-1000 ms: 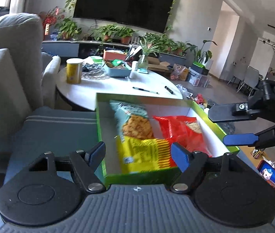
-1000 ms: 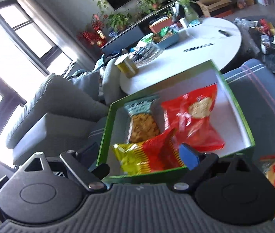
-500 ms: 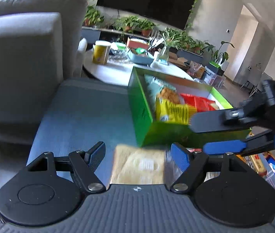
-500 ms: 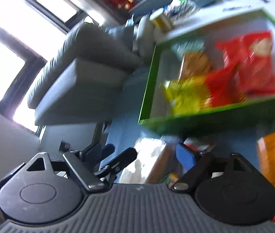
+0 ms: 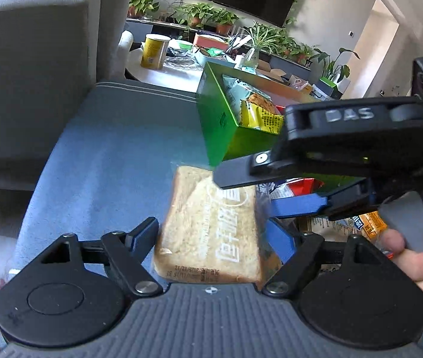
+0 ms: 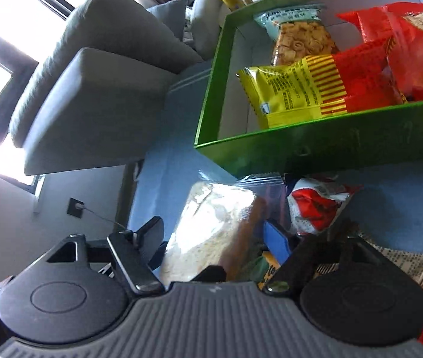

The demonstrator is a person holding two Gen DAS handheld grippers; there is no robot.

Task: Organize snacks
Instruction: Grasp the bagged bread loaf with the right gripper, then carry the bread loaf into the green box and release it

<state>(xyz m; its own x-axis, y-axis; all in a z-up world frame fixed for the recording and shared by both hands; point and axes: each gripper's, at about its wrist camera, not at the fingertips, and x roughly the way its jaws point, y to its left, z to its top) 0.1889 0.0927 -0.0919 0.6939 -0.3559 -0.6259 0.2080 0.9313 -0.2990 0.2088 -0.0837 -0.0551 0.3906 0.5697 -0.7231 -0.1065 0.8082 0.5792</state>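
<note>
The bread packet (image 5: 211, 226) lies between the spread fingers of the left gripper (image 5: 211, 237) (contact unclear). The right gripper (image 6: 215, 238), also wide, straddles it just before the green box (image 6: 315, 146).

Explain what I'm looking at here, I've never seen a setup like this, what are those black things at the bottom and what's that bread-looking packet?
Each picture comes from a camera mounted on a handheld gripper, looking along its two fingers. The black shapes below are the gripper's own body. In the left view, the left gripper straddles a wrapped bread packet lying on a blue cushion, jaws open. The right gripper, also open, reaches in from the side. Behind sits a green box holding a yellow snack bag and red snack bags. Nothing is gripped yet.
</note>
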